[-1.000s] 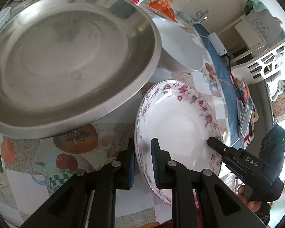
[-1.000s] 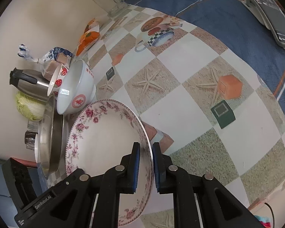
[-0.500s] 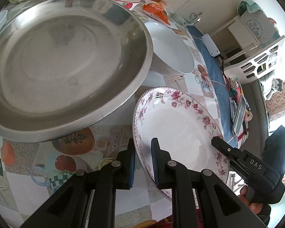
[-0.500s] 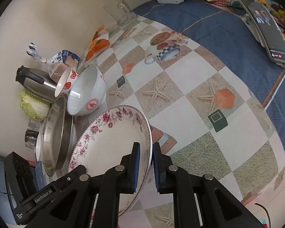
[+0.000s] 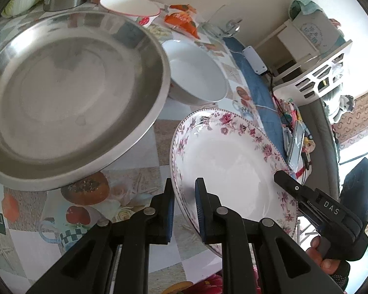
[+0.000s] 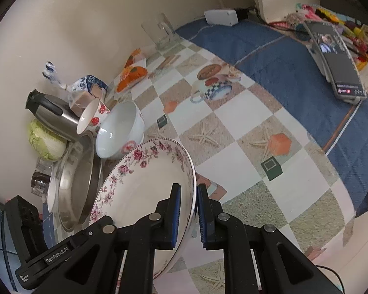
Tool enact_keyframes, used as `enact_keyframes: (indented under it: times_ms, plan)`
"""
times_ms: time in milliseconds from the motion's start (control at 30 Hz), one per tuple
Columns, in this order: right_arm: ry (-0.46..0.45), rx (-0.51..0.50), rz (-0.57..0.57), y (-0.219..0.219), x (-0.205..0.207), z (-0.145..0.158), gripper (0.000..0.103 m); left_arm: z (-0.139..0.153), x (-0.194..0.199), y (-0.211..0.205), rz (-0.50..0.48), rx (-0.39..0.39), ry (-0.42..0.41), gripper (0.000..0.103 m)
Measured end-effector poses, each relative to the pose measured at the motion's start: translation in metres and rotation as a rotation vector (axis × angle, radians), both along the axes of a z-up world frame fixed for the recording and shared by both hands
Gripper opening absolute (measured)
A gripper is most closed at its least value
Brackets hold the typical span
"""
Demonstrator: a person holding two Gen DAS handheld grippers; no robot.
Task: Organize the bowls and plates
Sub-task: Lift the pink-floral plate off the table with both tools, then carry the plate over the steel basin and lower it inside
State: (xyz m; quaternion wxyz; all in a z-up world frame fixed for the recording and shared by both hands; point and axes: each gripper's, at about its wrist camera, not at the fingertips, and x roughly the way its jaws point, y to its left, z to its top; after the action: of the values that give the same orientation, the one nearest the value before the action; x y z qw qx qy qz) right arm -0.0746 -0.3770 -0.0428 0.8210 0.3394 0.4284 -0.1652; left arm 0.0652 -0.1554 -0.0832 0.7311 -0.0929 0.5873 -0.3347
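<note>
A white plate with a pink floral rim (image 5: 230, 161) is held up above the table by both grippers. My left gripper (image 5: 184, 203) is shut on its near rim. My right gripper (image 6: 188, 210) is shut on the opposite rim of the floral plate (image 6: 147, 183), and its finger (image 5: 306, 193) shows in the left wrist view. A large steel plate (image 5: 68, 93) lies at the left. A white bowl (image 5: 196, 73) sits beside it, with a smaller red-patterned bowl (image 5: 130, 6) behind. Both bowls (image 6: 121, 132) (image 6: 92, 115) also show in the right wrist view.
A steel kettle (image 6: 51, 112), a cabbage (image 6: 45, 142), snack bags (image 6: 131, 73) and a glass mug (image 6: 160, 33) line the wall. A blue cloth (image 6: 282, 56) with a phone (image 6: 336, 61) covers the table's far end. A patterned tablecloth (image 6: 233, 147) lies under the plate.
The floral plate has risen and moved away from the steel plate, tilting flatter, held by both grippers throughout. More of the table and wall has come into view.
</note>
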Motion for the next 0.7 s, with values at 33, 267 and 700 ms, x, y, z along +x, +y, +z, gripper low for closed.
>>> enact_keyframes:
  times_ms: [33,267,700]
  plan:
    - [-0.008,-0.009,-0.003,0.0,-0.001,0.003,0.014,0.002,-0.001,0.0,-0.003,-0.004,-0.006,0.017]
    - [-0.063,-0.042,-0.012,0.002,-0.006,0.017,0.014,0.014,0.001,0.003,-0.001,-0.032,-0.051,0.017]
    - [-0.133,-0.075,0.049,0.028,0.014,0.037,0.014,0.038,0.016,0.027,0.064,-0.025,-0.194,0.017]
